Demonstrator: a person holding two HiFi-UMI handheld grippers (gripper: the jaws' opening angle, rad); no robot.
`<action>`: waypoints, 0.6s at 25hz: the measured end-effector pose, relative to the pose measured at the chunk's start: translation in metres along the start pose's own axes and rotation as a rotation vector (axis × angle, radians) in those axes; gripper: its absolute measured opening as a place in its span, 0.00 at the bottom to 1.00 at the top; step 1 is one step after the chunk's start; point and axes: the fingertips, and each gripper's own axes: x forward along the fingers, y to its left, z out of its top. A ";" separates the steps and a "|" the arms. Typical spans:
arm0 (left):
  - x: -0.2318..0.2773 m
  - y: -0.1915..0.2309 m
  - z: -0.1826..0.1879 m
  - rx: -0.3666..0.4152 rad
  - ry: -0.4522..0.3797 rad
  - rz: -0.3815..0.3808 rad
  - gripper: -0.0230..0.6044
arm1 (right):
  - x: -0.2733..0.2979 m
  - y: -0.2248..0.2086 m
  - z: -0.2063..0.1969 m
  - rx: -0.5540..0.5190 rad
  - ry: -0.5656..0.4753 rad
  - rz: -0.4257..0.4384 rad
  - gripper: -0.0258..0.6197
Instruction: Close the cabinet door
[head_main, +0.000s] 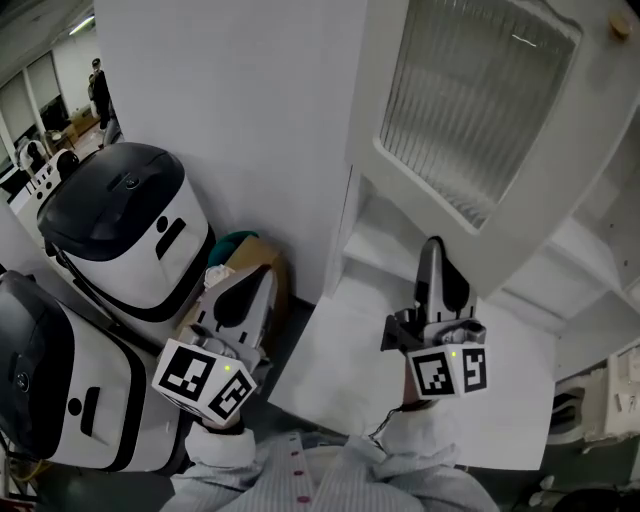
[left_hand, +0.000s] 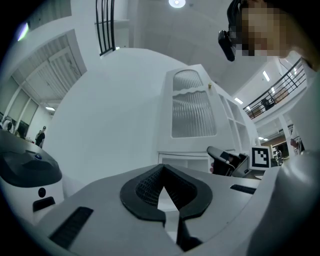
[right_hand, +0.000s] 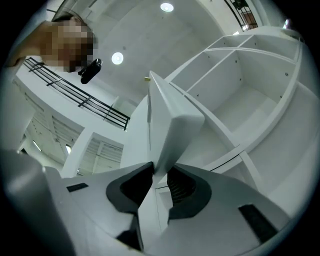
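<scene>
The white cabinet door (head_main: 470, 110) with a ribbed glass pane stands swung out from the cabinet, a small knob (head_main: 620, 25) at its far corner. My right gripper (head_main: 432, 245) points up at the door's lower edge and is shut on it. In the right gripper view that door edge (right_hand: 170, 120) runs between the two pads of the right gripper (right_hand: 159, 172). My left gripper (head_main: 262, 275) hangs left of the cabinet's side wall, shut, with nothing in it. In the left gripper view, the left gripper (left_hand: 162, 167) faces the door (left_hand: 192, 110).
Open white shelves (head_main: 600, 250) lie behind the door on the right. Two white and black round appliances (head_main: 130, 230) (head_main: 60, 390) stand at the left. A cardboard box (head_main: 262, 258) with cloth sits between them and the cabinet. A white board (head_main: 400, 370) lies under my right hand.
</scene>
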 end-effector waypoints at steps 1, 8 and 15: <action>0.002 -0.001 -0.001 -0.002 -0.002 -0.002 0.05 | 0.000 -0.002 0.000 0.008 0.002 0.001 0.15; 0.010 -0.005 -0.005 -0.013 -0.002 -0.007 0.05 | 0.004 -0.022 -0.001 0.073 0.051 -0.011 0.16; 0.010 -0.005 -0.009 -0.006 0.009 -0.009 0.05 | 0.009 -0.035 -0.005 0.128 0.079 -0.027 0.18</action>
